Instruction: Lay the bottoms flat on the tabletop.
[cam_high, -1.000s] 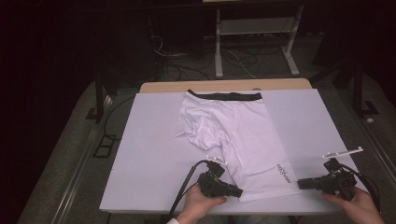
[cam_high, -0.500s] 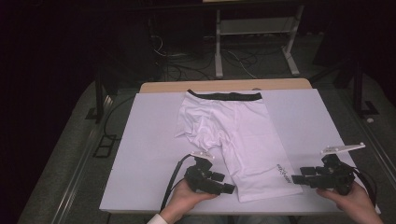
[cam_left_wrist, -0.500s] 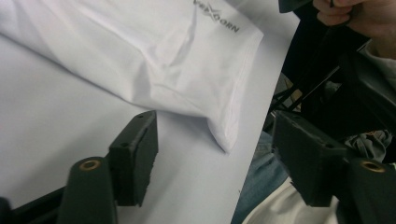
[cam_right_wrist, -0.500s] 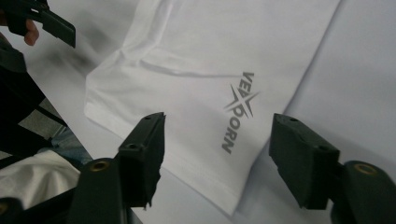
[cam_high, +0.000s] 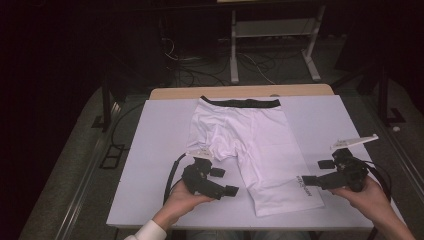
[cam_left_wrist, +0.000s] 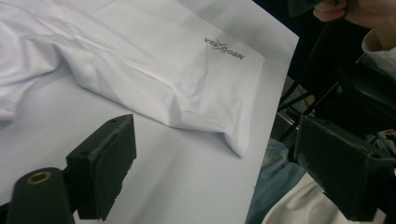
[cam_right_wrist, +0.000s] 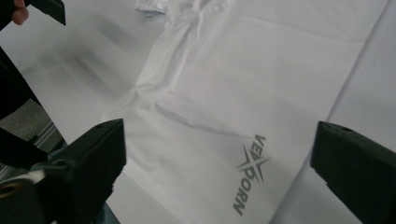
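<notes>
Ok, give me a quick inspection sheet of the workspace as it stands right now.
Surface: white table, wooden edge at the far side.
Job's things: white shorts with a black waistband, lying flat; one leg bunched, the other stretched toward the near edge, logo up.
Clutter: nothing seen.
Grippers: left hand-held gripper and right hand-held gripper open, jaws just opened, nothing between them, either side of the near leg.
Cables: black cable loops from the left one.
Surroundings: dark floor, metal stand, loose wires behind.
</notes>
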